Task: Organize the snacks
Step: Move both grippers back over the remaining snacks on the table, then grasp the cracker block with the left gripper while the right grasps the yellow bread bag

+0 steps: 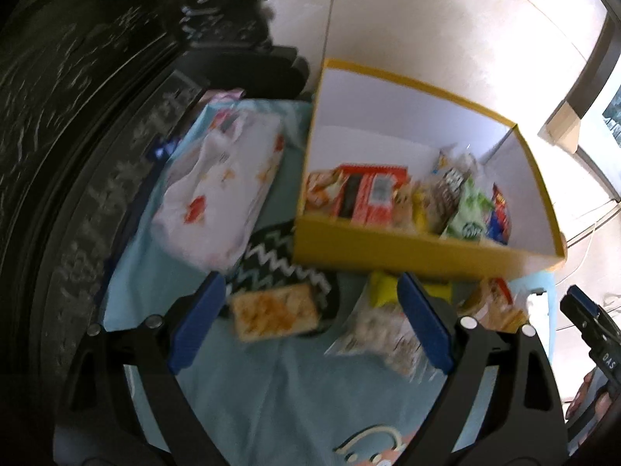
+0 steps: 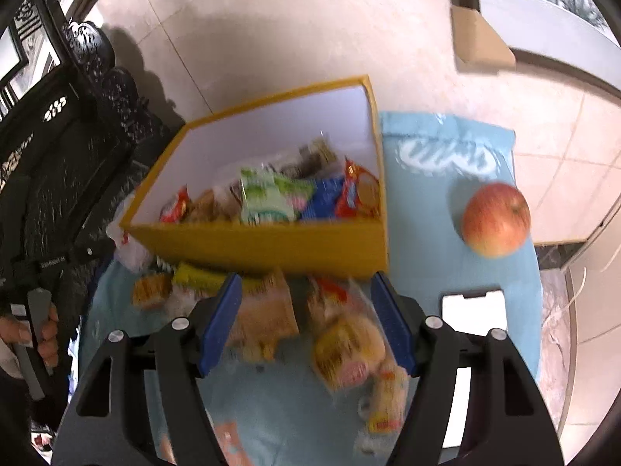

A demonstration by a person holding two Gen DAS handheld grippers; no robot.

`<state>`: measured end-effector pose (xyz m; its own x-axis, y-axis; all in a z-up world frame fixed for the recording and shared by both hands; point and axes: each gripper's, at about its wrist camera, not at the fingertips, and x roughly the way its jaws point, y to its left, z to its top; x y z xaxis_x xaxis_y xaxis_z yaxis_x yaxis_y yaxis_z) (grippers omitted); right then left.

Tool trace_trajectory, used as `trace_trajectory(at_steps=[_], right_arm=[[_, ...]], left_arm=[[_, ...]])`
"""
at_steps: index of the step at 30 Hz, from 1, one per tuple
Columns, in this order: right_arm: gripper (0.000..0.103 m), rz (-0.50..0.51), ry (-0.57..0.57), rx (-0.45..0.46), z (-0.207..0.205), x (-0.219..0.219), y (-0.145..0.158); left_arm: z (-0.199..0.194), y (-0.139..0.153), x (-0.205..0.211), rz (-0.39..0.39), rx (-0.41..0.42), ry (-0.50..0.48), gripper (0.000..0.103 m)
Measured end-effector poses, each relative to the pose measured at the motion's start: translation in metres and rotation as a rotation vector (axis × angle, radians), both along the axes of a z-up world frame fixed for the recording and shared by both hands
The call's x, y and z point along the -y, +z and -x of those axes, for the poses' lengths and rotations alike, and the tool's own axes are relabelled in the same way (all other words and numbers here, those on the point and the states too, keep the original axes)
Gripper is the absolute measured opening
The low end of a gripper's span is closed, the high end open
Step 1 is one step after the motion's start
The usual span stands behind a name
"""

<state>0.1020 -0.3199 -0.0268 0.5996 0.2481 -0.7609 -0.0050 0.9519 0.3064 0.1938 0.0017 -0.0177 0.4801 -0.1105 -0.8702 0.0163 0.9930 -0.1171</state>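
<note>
A yellow box [image 1: 388,250] with white inner walls stands on a light blue cloth [image 1: 271,396] and holds several snack packs [image 1: 372,194]. In front of it lie loose snacks. My left gripper [image 1: 312,322] hangs open over a cracker pack [image 1: 275,310], with a clear bag of snacks [image 1: 372,334] beside its right pad; the pads touch neither. In the right wrist view the box [image 2: 264,246] shows again. My right gripper [image 2: 306,324] is open above a brown biscuit pack [image 2: 266,316] and a yellow wrapped snack [image 2: 345,347], gripping nothing.
A white tissue pack [image 1: 221,190] and a black zigzag pack [image 1: 283,268] lie left of the box. An apple [image 2: 496,219] and a white flat object [image 2: 475,308] rest on the cloth at the right. Dark carved furniture [image 1: 77,136] borders the left. Pale tiled floor lies beyond.
</note>
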Motion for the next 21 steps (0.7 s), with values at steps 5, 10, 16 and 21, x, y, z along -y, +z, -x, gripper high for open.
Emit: trace_trajectory(at_steps=[5, 10, 16, 21], right_arm=[[0.069, -0.004, -0.003, -0.061, 0.030, 0.002, -0.019], [0.069, -0.024, 0.002, -0.091, 0.047, 0.003, -0.025], [0.069, -0.043, 0.004, -0.096, 0.048, 0.002, -0.026], [0.069, -0.054, 0.003, -0.114, 0.042, -0.001, -0.032]], left_arm=[[0.014, -0.023, -0.007, -0.030, -0.035, -0.008, 0.092], [0.009, -0.054, -0.006, -0.084, -0.065, -0.067, 0.092], [-0.010, -0.078, -0.005, -0.109, -0.083, -0.125, 0.092], [-0.030, -0.100, -0.006, -0.111, -0.138, -0.095, 0.092]])
